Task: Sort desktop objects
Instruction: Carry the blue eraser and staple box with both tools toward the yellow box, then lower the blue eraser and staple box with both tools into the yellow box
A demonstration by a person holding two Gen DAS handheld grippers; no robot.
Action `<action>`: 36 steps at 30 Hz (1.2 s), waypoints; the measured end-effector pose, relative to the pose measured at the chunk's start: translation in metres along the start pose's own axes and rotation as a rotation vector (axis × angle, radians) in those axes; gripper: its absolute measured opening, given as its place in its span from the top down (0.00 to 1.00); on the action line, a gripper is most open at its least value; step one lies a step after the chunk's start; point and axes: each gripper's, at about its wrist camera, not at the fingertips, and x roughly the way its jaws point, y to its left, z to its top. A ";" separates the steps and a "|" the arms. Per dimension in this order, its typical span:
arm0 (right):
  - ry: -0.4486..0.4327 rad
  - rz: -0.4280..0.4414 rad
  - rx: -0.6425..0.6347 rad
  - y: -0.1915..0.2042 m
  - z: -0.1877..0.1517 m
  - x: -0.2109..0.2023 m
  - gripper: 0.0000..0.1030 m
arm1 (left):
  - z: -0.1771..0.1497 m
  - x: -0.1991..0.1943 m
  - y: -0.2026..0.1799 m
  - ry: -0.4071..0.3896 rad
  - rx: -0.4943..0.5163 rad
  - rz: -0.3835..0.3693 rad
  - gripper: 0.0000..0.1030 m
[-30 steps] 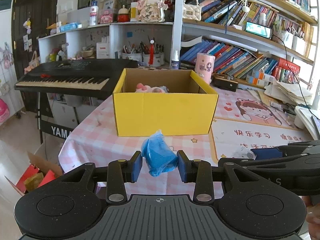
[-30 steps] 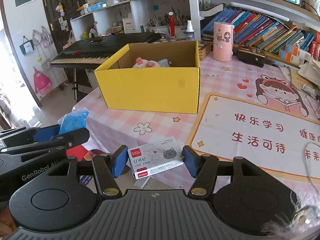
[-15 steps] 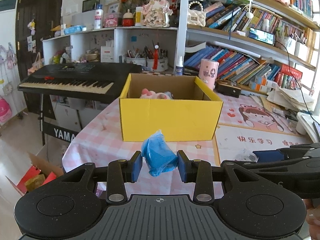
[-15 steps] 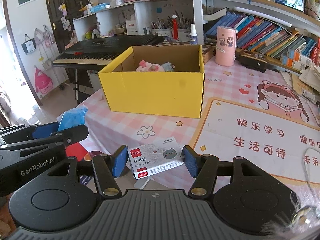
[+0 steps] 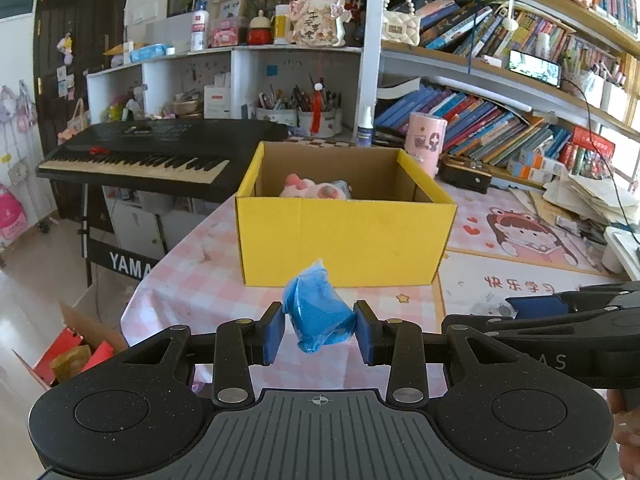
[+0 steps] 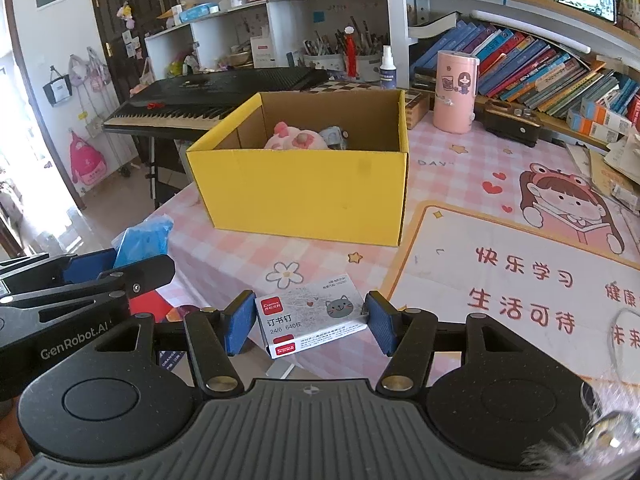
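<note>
My left gripper [image 5: 320, 332] is shut on a crumpled blue packet [image 5: 318, 312], held above the near left part of the pink checked table [image 5: 192, 280]. In the right wrist view that packet [image 6: 142, 236] shows at the left. My right gripper [image 6: 310, 322] is shut on a white box of staples [image 6: 314, 312] with a grey cat on it, held flat by its short ends. Beyond both stands an open yellow cardboard box [image 5: 344, 236], also seen in the right wrist view [image 6: 304, 200]. A pink plush toy [image 6: 296, 140] lies inside it.
A black keyboard [image 5: 160, 148] stands off the table's left edge, with an open carton [image 5: 68, 352] on the floor below. A pink cylinder [image 6: 456, 92], a spray bottle and bookshelves lie behind the box. A printed desk mat [image 6: 520, 280] covers the right side; papers pile at far right.
The yellow box sits slightly lower and a touch larger in both views. Both grips look the same as before.
</note>
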 end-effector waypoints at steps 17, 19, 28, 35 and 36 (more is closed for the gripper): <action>-0.102 0.033 -0.049 -0.030 0.069 0.043 0.45 | 0.057 0.045 -0.011 -0.111 0.024 0.071 0.65; -0.132 0.033 -0.059 -0.035 0.082 0.047 0.45 | 0.065 0.053 -0.013 -0.123 0.025 0.082 0.65; -0.206 0.028 -0.079 -0.066 0.133 0.074 0.45 | 0.098 0.097 -0.023 -0.138 0.025 0.123 0.65; -0.213 0.041 -0.089 -0.084 0.155 0.094 0.45 | 0.105 0.137 -0.034 -0.081 0.039 0.118 0.65; -0.210 0.045 -0.093 -0.084 0.157 0.097 0.45 | 0.105 0.143 -0.035 -0.070 0.043 0.118 0.65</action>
